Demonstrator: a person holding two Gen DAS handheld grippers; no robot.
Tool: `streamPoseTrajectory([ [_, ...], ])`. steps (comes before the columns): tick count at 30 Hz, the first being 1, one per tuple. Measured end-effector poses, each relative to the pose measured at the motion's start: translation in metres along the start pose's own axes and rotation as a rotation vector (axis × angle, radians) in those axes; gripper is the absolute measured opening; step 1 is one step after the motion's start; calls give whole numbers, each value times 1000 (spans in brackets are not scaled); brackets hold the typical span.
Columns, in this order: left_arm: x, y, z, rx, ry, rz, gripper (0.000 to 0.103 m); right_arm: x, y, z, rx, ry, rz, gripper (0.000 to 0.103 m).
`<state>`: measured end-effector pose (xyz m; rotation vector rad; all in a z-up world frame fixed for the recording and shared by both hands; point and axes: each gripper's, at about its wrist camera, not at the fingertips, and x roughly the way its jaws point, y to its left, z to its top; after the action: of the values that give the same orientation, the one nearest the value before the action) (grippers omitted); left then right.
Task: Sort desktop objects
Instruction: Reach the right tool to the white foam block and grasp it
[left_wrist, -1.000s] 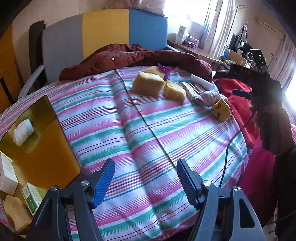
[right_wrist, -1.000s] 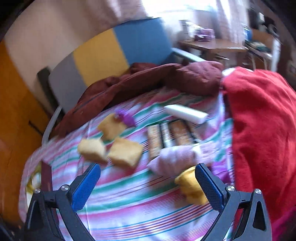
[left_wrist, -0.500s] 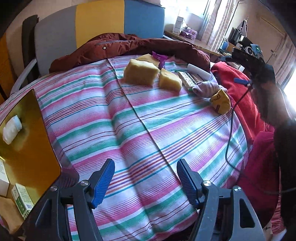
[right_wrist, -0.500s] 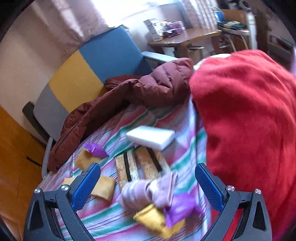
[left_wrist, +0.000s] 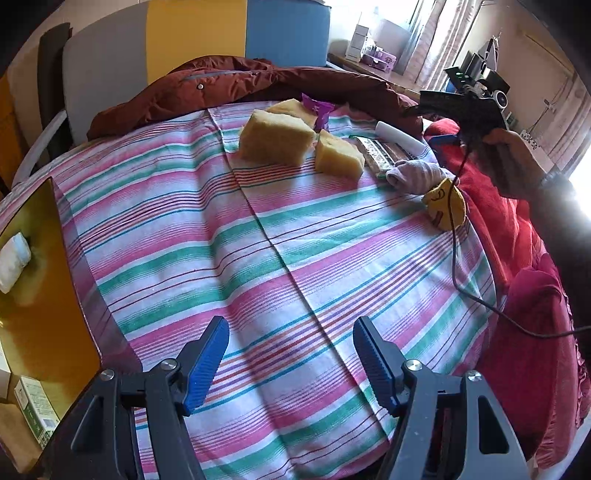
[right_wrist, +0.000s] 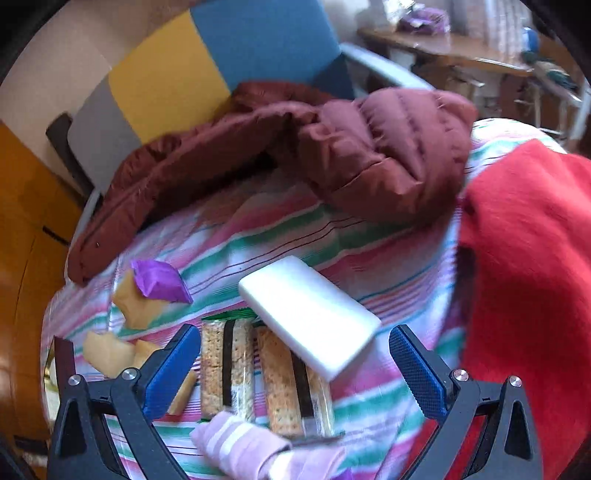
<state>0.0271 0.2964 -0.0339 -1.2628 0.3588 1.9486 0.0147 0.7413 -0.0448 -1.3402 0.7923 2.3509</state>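
My left gripper (left_wrist: 291, 354) hangs open over bare striped cloth (left_wrist: 229, 236), holding nothing. Far across the cloth lie two yellow sponges (left_wrist: 275, 138) (left_wrist: 338, 157), a purple wrapper (left_wrist: 317, 110), cracker packs (left_wrist: 376, 155), a white block (left_wrist: 399, 138), a pink striped sock (left_wrist: 417, 173) and a yellow smiley toy (left_wrist: 443, 206). A hand (left_wrist: 509, 162) holds the right gripper above that pile. In the right wrist view the right gripper (right_wrist: 291, 343) is open just above the white block (right_wrist: 310, 314) and two cracker packs (right_wrist: 225, 369), with the sock (right_wrist: 251, 446) under it.
A yellow box (left_wrist: 37, 277) with a white roll (left_wrist: 13, 254) stands at the cloth's left edge. A maroon puffer jacket (right_wrist: 351, 158) lies along the far side, a red blanket (right_wrist: 524, 258) on the right. A black cable (left_wrist: 454, 258) trails over the cloth's right edge.
The right gripper swung from over the sock and yellow toy to over the white block and crackers, which now sit between its fingers. The left gripper drifted slightly forward and down.
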Motion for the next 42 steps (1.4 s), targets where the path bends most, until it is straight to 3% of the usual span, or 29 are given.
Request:
streamPoseTrajectory([
  [12, 21, -1, 4, -12, 51, 2, 71, 63, -14, 19, -20, 165, -21, 103],
  [15, 22, -1, 3, -16, 58, -3, 71, 64, -12, 17, -14, 160, -1, 103],
  [17, 24, -2, 4, -16, 55, -4, 71, 63, -6, 14, -31, 168, -23, 91],
  [20, 25, -4, 1, -14, 63, -13, 71, 55, 6, 5, -74, 165, -28, 84],
  [25, 20, -5, 1, -9, 50, -15, 71, 30, 21, -7, -82, 94, -8, 83],
  [30, 12, 1, 8, -35, 14, 4, 71, -1, 51, -27, -105, 36, 77, 83],
  [34, 11, 6, 20, -66, 3, 29, 71, -18, 90, -62, -190, 29, 151, 83],
  [38, 8, 14, 38, -119, -27, 44, 71, -13, 134, -104, -307, 68, 207, 83],
  [40, 6, 19, 47, -141, -51, 55, 80, -5, 148, -124, -350, 107, 209, 83],
  [42, 3, 22, 55, -164, -74, 55, 82, 3, 154, -139, -369, 142, 221, 83],
])
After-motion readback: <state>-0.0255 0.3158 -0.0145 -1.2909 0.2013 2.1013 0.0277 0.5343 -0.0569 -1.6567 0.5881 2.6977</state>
